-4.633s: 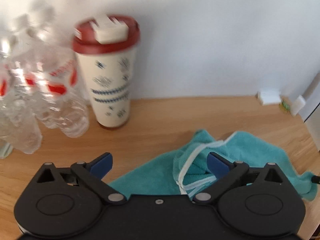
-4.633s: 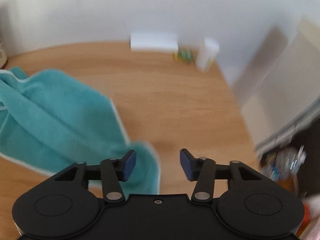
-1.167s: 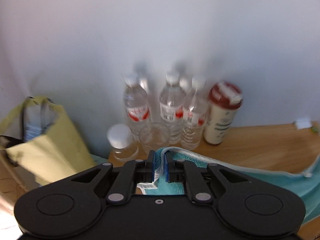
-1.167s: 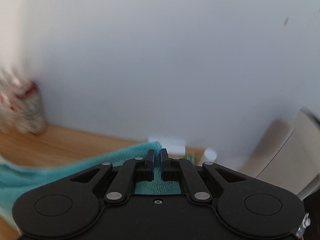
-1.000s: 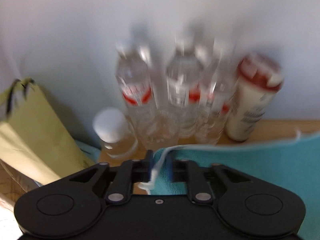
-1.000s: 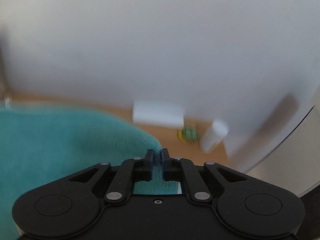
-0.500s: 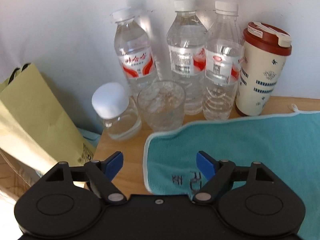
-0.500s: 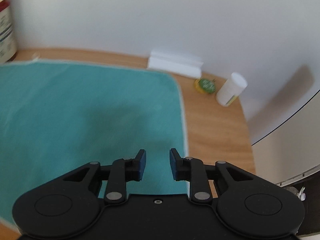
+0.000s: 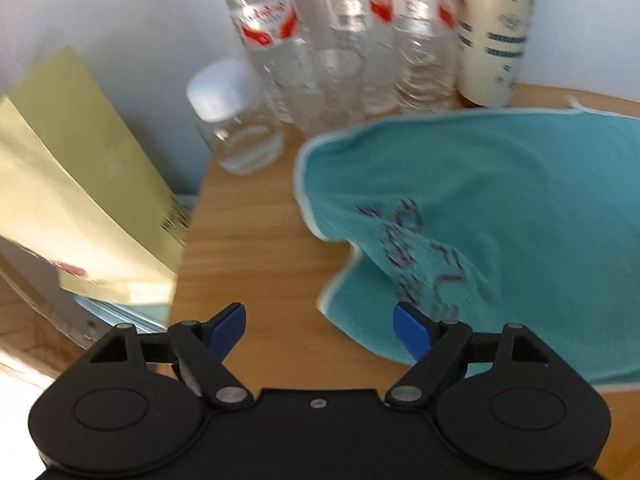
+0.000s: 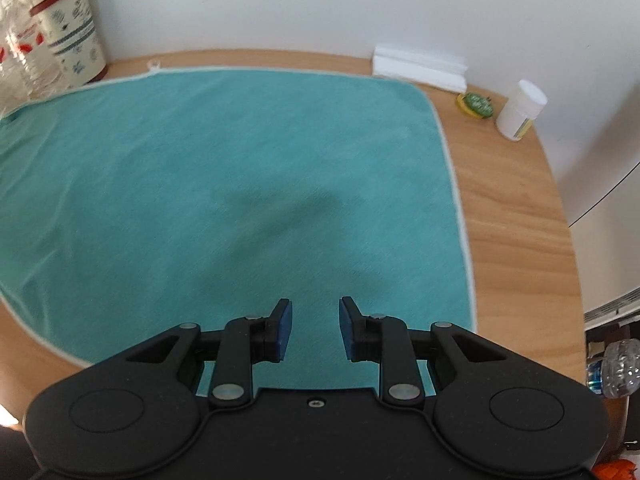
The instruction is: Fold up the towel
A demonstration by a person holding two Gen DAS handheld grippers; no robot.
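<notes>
Towel [image 10: 224,184]: teal, pale-edged, spread open and mostly flat across the wooden table [image 10: 516,216] — far edge close to the wall, right edge running near to far with bare wood beyond it.
Towel, left side [image 9: 500,208]: edge rumpled, a wavy fold near the left corner, dark lettering on the cloth, blurred beyond reading.
Left gripper [image 9: 320,326]: spread wide, nothing between the blue pads; left pad over bare wood, right pad just at the towel's near-left edge — contact with the cloth cannot be told.
Right gripper [image 10: 314,330]: parted by a moderate gap, holding nothing, poised over the towel's near-right area, its shadow cast on the cloth ahead.
Far left of table: clear water bottles [image 9: 280,40] with red labels, blurred, standing close together; a small clear jar [image 9: 236,120] with a white lid beside them.
Tumbler [image 9: 492,36]: cream with blue pattern and red lid, upright, right of the bottles, just beyond the towel's far edge.
Left of table: a yellow paper bag [image 9: 76,184], off the table's edge.
Far right of table: a white block [image 10: 420,66] against the wall, a small green-and-yellow object [image 10: 476,106], a white cylindrical container [image 10: 520,110] — all apart from the towel.
</notes>
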